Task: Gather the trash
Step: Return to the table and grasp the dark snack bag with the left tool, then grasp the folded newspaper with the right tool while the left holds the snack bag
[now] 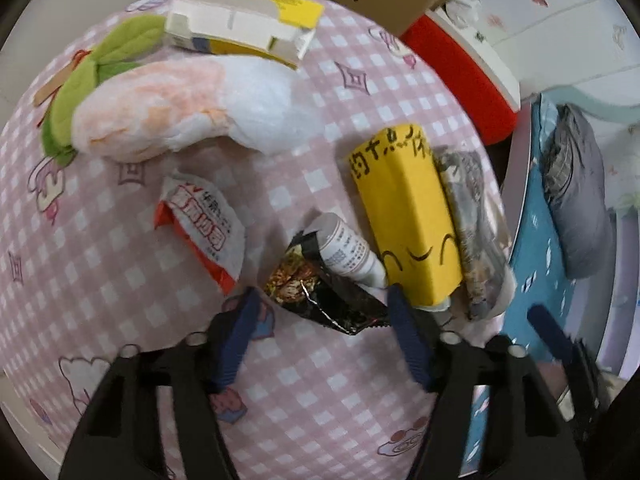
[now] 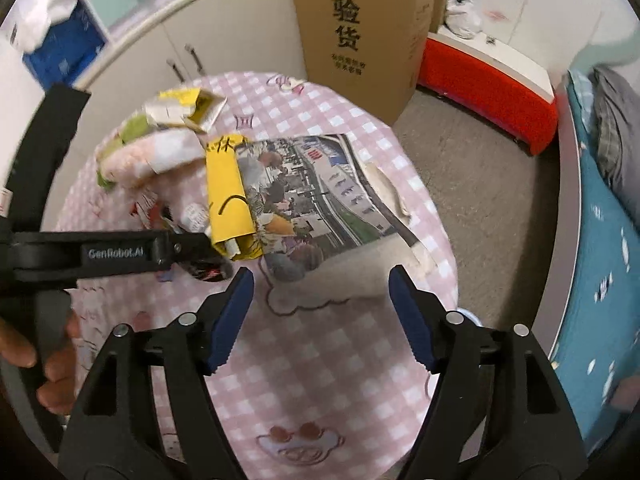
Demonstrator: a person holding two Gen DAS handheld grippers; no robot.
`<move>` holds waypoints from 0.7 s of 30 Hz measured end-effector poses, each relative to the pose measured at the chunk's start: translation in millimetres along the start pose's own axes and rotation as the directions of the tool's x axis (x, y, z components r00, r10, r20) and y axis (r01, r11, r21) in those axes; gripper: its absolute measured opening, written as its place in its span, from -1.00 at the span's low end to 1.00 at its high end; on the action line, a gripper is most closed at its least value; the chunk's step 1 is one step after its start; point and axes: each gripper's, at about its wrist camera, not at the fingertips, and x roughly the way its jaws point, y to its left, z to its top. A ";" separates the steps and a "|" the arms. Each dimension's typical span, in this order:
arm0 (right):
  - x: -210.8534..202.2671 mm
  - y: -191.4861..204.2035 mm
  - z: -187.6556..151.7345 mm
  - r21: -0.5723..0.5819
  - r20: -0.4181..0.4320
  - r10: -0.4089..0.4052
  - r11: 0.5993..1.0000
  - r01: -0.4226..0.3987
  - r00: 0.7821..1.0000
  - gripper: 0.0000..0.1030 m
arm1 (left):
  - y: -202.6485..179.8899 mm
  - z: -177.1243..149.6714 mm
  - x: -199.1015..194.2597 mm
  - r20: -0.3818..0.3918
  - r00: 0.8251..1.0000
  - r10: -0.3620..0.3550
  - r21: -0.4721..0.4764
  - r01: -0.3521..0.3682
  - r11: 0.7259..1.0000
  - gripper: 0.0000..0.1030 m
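On the pink checked tablecloth (image 1: 120, 280) lie a black crumpled snack wrapper (image 1: 320, 296), a white tube (image 1: 348, 252), a red-and-white packet (image 1: 200, 228), a yellow box with black writing (image 1: 404, 216) and a printed picture bag (image 1: 472, 232). My left gripper (image 1: 320, 300) is open, its jaws on either side of the black wrapper. My right gripper (image 2: 320, 280) is open and empty above the cloth, just short of the picture bag (image 2: 320, 200). The left gripper's body (image 2: 112, 256) shows in the right wrist view beside the yellow box (image 2: 228, 200).
A peach plush toy (image 1: 168, 112) and a torn white-and-yellow carton (image 1: 240, 28) lie at the table's far side. A tall cardboard box (image 2: 352, 32) and a red-and-white chest (image 2: 488, 88) stand on the floor behind. A blue bed (image 2: 592, 272) is at right.
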 end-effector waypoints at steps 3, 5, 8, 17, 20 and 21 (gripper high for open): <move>14.1 5.9 5.1 -0.061 -0.009 -0.027 0.998 0.027 1.000 0.35 | 1.7 2.1 5.0 -0.004 1.000 -0.017 0.003 0.017 1.000 0.09; 20.8 7.3 7.7 -0.089 -0.014 -0.036 0.995 0.034 0.999 0.35 | -0.6 3.3 5.2 0.005 1.000 -0.005 0.026 0.004 1.000 -0.04; 28.3 5.8 12.6 -0.096 -0.028 -0.011 0.995 0.008 1.000 0.34 | 2.3 4.0 4.1 0.023 1.000 -0.003 0.042 0.002 0.999 -0.29; 26.2 3.4 13.4 -0.052 -0.057 0.111 0.992 -0.114 0.992 -0.34 | 9.3 -7.8 -7.8 0.033 0.999 -0.008 0.039 0.006 0.999 -0.59; 15.9 -5.3 11.2 0.000 -0.043 0.164 0.986 -0.164 0.985 -0.51 | 3.6 -16.4 -18.1 0.054 0.998 -0.017 0.047 0.014 0.999 -0.62; 12.7 -7.3 10.6 0.010 -0.038 0.174 0.985 -0.174 0.984 -0.54 | -0.9 -18.3 -22.0 0.064 0.998 -0.018 0.054 0.015 0.998 -0.62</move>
